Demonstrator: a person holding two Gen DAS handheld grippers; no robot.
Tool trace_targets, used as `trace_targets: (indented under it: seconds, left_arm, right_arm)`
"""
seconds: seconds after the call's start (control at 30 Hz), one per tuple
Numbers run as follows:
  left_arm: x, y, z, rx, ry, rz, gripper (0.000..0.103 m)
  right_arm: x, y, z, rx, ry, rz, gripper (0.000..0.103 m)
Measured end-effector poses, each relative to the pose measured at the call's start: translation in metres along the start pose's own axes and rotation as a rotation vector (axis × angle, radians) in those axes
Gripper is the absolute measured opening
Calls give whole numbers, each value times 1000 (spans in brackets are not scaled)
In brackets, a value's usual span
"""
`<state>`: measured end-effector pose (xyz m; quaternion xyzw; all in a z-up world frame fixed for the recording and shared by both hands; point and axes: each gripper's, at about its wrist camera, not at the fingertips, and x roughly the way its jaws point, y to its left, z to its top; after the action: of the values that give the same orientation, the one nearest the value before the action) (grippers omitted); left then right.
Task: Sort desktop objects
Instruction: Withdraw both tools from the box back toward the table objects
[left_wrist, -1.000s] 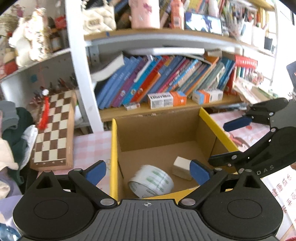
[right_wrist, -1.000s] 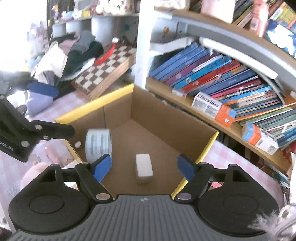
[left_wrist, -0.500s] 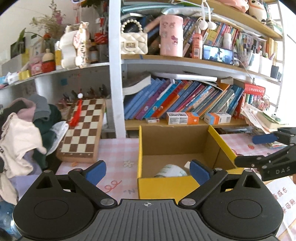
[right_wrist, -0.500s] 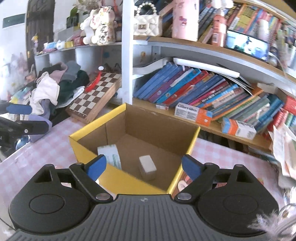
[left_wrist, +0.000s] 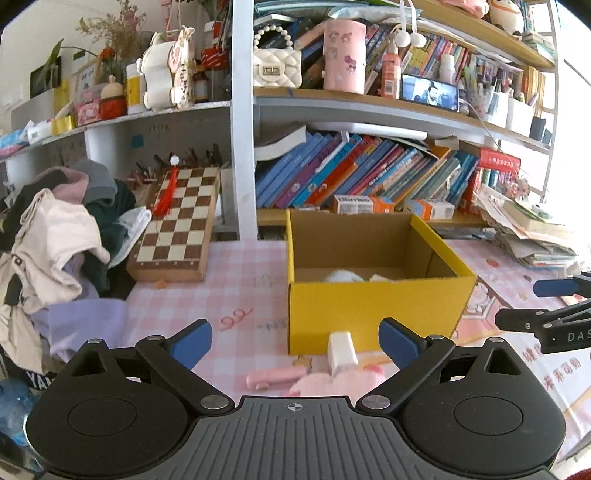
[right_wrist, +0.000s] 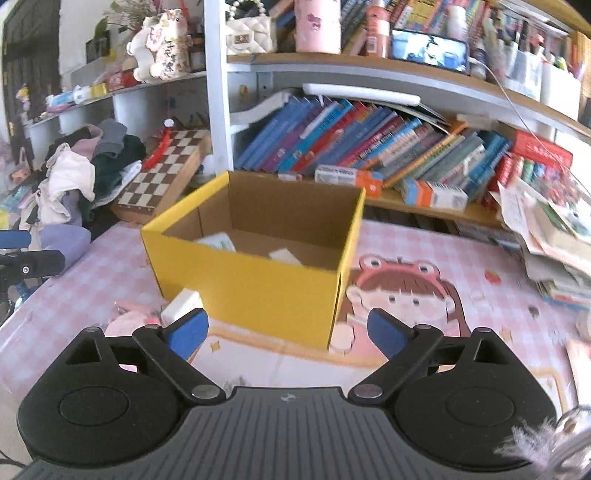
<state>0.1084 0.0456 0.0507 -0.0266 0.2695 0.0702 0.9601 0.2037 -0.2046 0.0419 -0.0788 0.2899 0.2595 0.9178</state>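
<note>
A yellow cardboard box (left_wrist: 373, 306) (right_wrist: 255, 280) stands on the pink checked desk, holding a tape roll (right_wrist: 218, 242) and a white block (right_wrist: 284, 256). In front of the box lie a small white block (left_wrist: 341, 349) (right_wrist: 181, 304), a pink pen-like stick (left_wrist: 275, 377) and a pink soft item (left_wrist: 325, 384). My left gripper (left_wrist: 295, 338) hangs open just before these, nothing between its fingers. My right gripper (right_wrist: 288, 330) faces the box's front corner, its jaws still opening and empty. Each gripper shows at the edge of the other's view.
A chessboard (left_wrist: 177, 225) leans at the back left beside a pile of clothes (left_wrist: 55, 236). Shelves of books (left_wrist: 354, 173) rise behind the box. Stacked papers (left_wrist: 532, 236) sit at the right. A blue water bottle (left_wrist: 13, 406) stands at the left edge.
Both grippers have drawn back from above the box toward the desk's near side, so its front wall now faces them. The right gripper's jaws have widened. The items before the box have come into view.
</note>
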Motion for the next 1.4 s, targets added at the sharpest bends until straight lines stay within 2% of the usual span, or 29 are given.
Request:
trace_targets:
  seconds: [0.2,0.53,0.67,0.77,0.83,0.93,1.07,1.27,1.4]
  left_arm:
    - [-9,4,-21,5,25,10,98]
    - [-20,3,-50,9,66,14,99]
    - [-24,1,-64,-15,88,59,99]
    - [-23,-4,-76,-12,129,54,99]
    - [-21,-9,-82,29,156,40,99]
    - [-20,-15,-85,80,166,39,99]
    - [-21,-16,-88,99,169,25,99]
    - [-18,-14,-89,88,168,25,99]
    - [-15,-12,-87,64,165,17,99]
  right_arm:
    - [-14,22,-23,-11,0,-53,96]
    - [-22,53,-55,-24,38,-88,97]
    - [-18,70,-70,-59,85,-102,98]
    - [-15,87,-82,-128,123,-97,98]
    - [-15,94,-85,-156,133,-75,98]
    - [-15,98,-87,-164,139,-61,98]
    - [-12,92,-88,-117,167,-45,98]
    - [-10,85,-84,-84,164,-41,95]
    - [-6,84,-81,-95,168,-29,87]
